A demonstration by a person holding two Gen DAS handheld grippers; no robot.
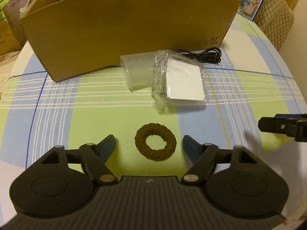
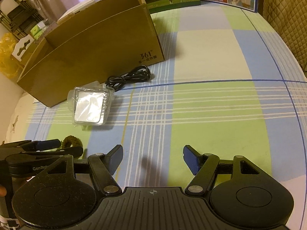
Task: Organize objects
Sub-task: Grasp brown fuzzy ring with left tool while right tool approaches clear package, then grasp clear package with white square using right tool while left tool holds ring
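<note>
Left tool (image 1: pixel 149 143) spread wide around ribbed brown fabric hair ring (image 1: pixel 155 141) flat on checked-cloth bench (image 1: pixel 239 88); right tool (image 2: pixel 153 156) spread, holding nothing; crinkly clear-wrapped square pack (image 1: pixel 182 82) before open brown cardboard box (image 1: pixel 124 28)

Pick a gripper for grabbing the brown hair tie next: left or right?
Left. The left gripper is open with the hair tie centred between its fingers. The right gripper, also open, faces bare tablecloth.

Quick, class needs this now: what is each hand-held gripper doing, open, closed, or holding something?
Left hand-held gripper: open, holding nothing; the brown hair tie lies on the table between its fingers.
Right hand-held gripper: open, holding nothing, over bare tablecloth.
</note>
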